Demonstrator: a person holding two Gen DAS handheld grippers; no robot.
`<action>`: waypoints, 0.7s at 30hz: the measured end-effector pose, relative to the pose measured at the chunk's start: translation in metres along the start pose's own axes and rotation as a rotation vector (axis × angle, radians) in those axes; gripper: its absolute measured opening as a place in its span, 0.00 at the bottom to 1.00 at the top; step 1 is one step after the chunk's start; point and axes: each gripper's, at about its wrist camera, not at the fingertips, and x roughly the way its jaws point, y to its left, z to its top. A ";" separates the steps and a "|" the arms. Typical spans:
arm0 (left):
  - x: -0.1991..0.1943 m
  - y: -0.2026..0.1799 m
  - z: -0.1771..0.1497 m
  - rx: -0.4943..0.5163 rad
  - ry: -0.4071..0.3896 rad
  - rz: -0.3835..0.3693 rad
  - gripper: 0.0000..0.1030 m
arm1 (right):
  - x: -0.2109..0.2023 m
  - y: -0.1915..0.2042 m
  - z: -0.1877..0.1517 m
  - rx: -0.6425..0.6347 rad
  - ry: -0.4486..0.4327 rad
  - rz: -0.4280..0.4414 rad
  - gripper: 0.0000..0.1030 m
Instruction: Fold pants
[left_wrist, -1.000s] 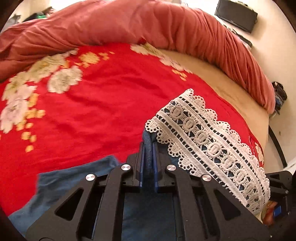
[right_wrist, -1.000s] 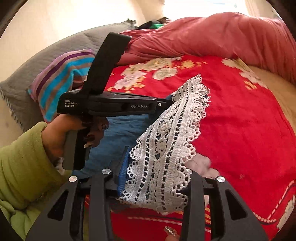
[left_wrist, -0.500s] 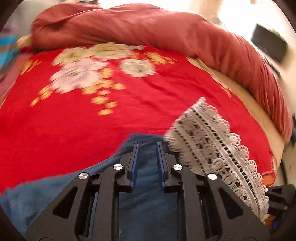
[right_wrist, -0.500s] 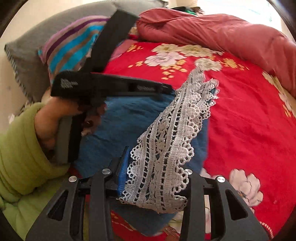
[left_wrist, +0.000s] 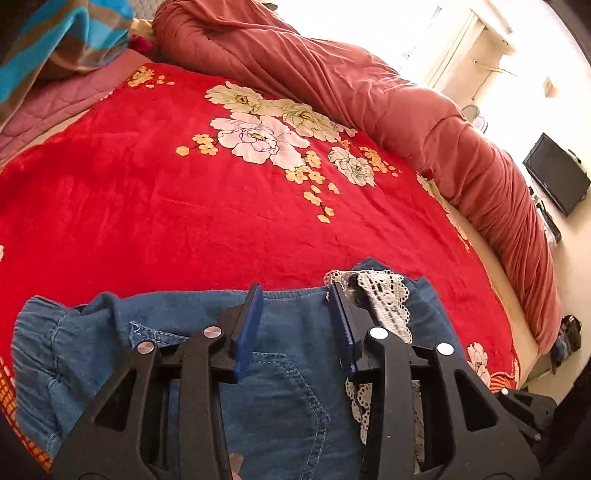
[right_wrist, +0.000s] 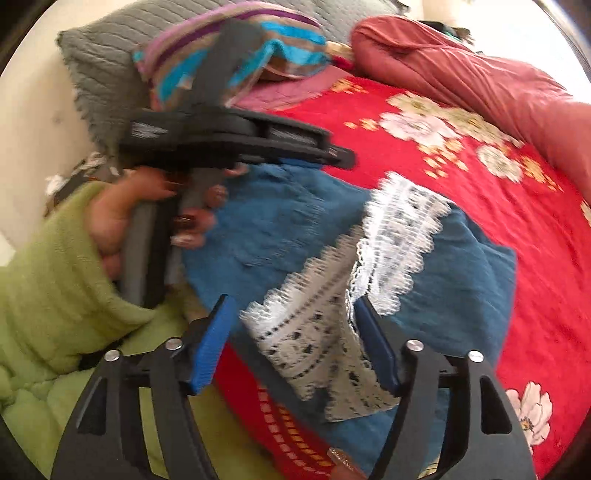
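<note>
One pair of blue denim pants (left_wrist: 280, 373), white lace trim (right_wrist: 332, 332), folded on red blanket (left_wrist: 184, 206), both grippers' fingers just opened, gripping nothing.

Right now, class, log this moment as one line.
pants: folded on red blanket | lace hem: on top | both jaws: just opened, released

- A red floral blanket (left_wrist: 155, 206) is covering the bed, its pale blossoms (left_wrist: 258, 136) lying toward the far side.
- A rust-red quilt (left_wrist: 369, 88) is lying bunched in a long roll along the bed's far edge.
- A striped pillow (right_wrist: 236, 48) is resting against a grey knitted cushion (right_wrist: 110, 48) at the head of the bed.
- A beige mattress edge (left_wrist: 495, 280) is showing beside the blanket.
- Bright daylight is washing out the pale wall (left_wrist: 491, 48) at upper right.
- A dark flat screen (left_wrist: 557, 177) is standing by that wall.
</note>
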 end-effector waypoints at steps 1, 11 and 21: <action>0.000 0.000 0.000 -0.003 0.000 -0.005 0.27 | -0.007 0.000 0.000 0.003 -0.015 0.028 0.71; 0.008 -0.001 -0.004 -0.016 0.026 -0.022 0.29 | -0.064 -0.048 0.002 0.139 -0.180 0.024 0.74; 0.028 -0.020 0.003 0.018 0.081 -0.073 0.33 | -0.035 -0.156 -0.001 0.403 -0.116 -0.174 0.74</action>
